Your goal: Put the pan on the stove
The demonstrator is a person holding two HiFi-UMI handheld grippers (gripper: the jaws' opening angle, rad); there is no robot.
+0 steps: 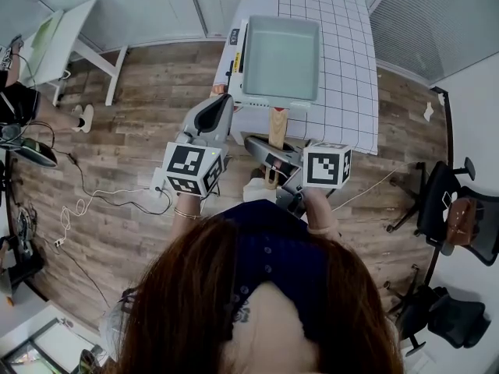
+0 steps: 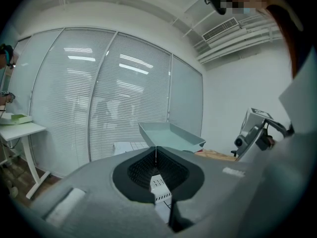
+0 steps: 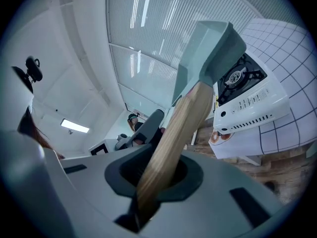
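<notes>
- At the far left of the head view, a small white desk [image 1: 66,29] is seen on the wooden floor [image 1: 132,115]. A white cable [image 1: 93,201] lies loose on the boards nearer the person.
- The left gripper [image 1: 219,106] is held out level toward the near left corner of the table [image 1: 347,76]. In the left gripper view its jaws are seen pressed together along a thin seam, with nothing caught between them.
- The pan [image 1: 281,57], pale teal and square, is carried in the air by its wooden handle [image 1: 277,127]. In the head view it is seen over the near left corner of the table and hides most of what stands there.
- The stove [image 3: 252,103], white with a black burner, stands at that same near left corner, on a white cloth marked with a grid. In the right gripper view its burner is seen uncovered, lower than the pan and to the right of it, so the pan is not resting on it.
- The right gripper [image 1: 269,160] is clamped on the wooden handle near its free end. The wood is seen running up from between the jaws to the pan.
- Past the right edge of the table, black office chairs [image 1: 456,216] are seen on the floor.
</notes>
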